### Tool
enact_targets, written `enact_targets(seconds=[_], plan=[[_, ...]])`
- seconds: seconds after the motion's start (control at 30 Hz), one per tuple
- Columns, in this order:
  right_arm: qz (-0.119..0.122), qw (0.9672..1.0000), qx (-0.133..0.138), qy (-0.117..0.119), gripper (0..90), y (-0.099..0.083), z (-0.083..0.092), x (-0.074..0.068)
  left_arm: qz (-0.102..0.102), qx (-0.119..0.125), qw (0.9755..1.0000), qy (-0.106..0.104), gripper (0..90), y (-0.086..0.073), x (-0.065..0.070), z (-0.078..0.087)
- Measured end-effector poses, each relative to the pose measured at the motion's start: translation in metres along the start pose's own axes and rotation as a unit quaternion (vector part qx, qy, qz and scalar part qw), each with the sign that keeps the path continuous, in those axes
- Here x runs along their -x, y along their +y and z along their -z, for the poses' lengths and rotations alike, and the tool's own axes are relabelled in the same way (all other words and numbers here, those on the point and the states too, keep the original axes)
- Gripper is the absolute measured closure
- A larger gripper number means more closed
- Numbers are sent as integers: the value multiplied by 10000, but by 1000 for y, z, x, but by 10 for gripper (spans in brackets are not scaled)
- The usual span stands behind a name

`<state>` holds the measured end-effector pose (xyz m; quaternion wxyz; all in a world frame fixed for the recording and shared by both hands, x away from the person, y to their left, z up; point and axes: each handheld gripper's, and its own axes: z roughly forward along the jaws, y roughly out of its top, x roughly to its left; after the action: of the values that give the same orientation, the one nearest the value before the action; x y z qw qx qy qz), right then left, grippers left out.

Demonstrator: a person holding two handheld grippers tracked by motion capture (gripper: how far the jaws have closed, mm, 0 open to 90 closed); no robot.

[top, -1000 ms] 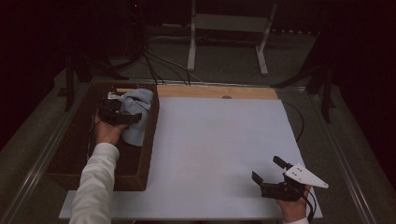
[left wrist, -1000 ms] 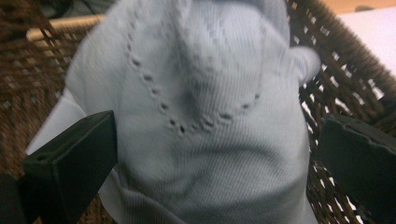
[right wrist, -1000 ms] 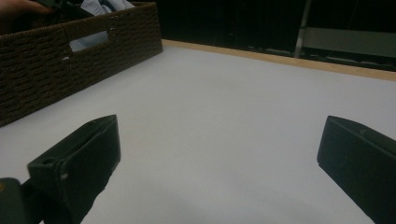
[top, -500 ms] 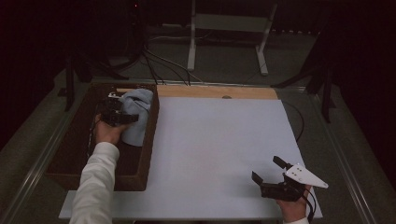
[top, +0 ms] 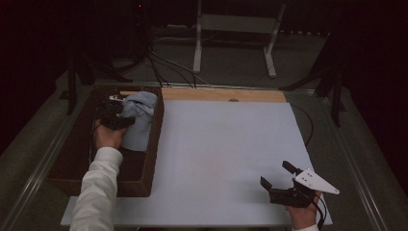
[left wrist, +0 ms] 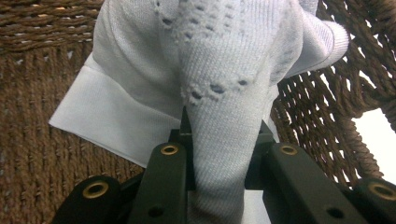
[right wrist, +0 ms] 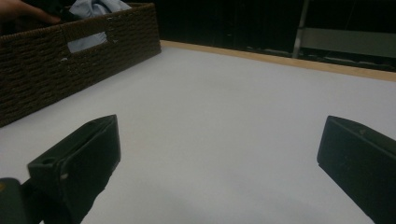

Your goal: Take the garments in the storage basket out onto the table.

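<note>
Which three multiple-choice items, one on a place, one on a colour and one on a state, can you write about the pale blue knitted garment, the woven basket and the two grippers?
1. Where does the pale blue knitted garment lie?
A. In the brown woven basket at the left of the table
B. On the white table sheet
C. On the floor

2. What colour is the strip along the far edge of the table?
A. Red
B. Light wood
C. Green

3. How do the jaws of the right gripper stand?
A. Shut on the garment
B. Shut on a cup
C. Open, with nothing between them

Key: 1 A, the high view shows the garment inside the basket, where the left gripper has just been closing on a fold of it. 2 B, the strip is pale wood. 3 C, the right gripper view shows the jaws wide apart over bare sheet.
</note>
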<state>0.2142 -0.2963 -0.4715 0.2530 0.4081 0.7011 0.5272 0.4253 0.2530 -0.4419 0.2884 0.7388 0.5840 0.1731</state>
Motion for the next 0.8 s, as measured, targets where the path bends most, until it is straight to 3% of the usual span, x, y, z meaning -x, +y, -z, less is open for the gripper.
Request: enact_targets(seconds=[0.57,0.8], plan=[[-5,10000,9,3,0,0,0,0,42,376,9993,43,766,-1,-3,22],[-7,10000,1,2,0,0,0,0,-103,463,9988,86,766,0,-1,30]])
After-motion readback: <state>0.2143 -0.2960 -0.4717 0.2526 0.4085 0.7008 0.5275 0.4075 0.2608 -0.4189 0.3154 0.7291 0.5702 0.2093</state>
